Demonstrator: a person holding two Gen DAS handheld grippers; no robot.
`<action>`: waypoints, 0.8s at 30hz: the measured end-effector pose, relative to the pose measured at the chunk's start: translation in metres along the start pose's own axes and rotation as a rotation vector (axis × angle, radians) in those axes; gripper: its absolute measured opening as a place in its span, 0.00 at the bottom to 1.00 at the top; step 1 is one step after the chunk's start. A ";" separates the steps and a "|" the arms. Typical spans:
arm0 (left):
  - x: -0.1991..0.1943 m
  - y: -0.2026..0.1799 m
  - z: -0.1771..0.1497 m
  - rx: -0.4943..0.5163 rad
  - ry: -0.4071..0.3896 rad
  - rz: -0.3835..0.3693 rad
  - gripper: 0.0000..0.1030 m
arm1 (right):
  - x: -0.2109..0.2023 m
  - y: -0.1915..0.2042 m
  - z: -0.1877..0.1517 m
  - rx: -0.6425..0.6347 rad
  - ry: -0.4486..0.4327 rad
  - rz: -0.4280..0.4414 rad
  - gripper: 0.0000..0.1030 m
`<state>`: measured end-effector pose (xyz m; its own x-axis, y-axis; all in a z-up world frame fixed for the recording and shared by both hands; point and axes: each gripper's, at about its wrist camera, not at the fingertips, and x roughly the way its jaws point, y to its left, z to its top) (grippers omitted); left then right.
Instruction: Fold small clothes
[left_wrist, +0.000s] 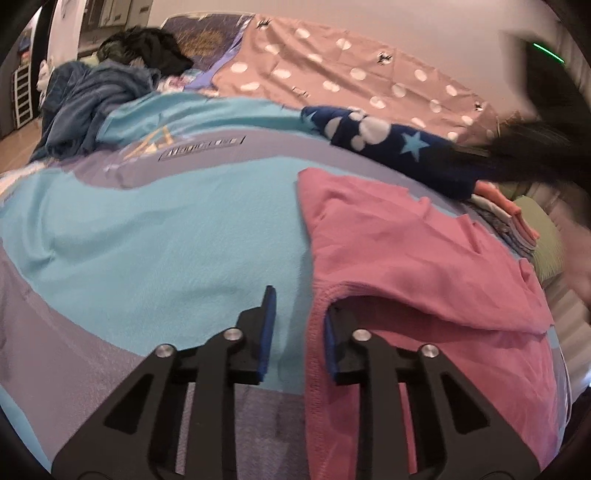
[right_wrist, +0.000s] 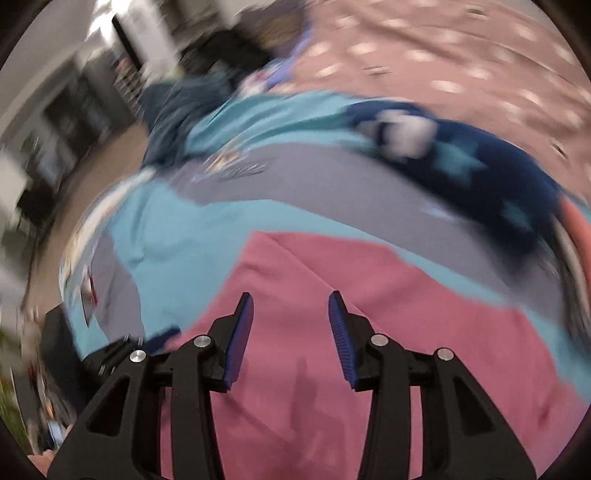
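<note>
Pink garment (left_wrist: 424, 266) apparently flat, grippers (left_wrist: 299, 314) apart.

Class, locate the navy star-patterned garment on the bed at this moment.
In the left wrist view, the navy star-patterned garment lies upper right of centre, just beyond the pink garment, between the turquoise-and-grey bedspread and the pink dotted sheet.
</note>
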<state>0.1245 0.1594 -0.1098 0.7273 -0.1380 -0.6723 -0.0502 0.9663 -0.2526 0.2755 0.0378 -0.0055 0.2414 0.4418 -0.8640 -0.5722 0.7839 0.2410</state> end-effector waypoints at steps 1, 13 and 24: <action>-0.002 -0.001 -0.001 0.004 -0.011 -0.004 0.21 | 0.016 0.008 0.010 -0.033 0.026 -0.010 0.43; -0.014 0.007 -0.003 -0.050 -0.065 -0.073 0.12 | 0.086 0.030 0.056 -0.043 0.121 0.054 0.02; -0.005 0.036 -0.009 -0.203 0.010 -0.086 0.29 | 0.075 0.015 0.053 0.015 0.042 -0.026 0.03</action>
<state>0.1131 0.1933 -0.1215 0.7280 -0.2213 -0.6489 -0.1255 0.8874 -0.4435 0.3272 0.1057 -0.0432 0.2230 0.4030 -0.8876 -0.5539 0.8017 0.2248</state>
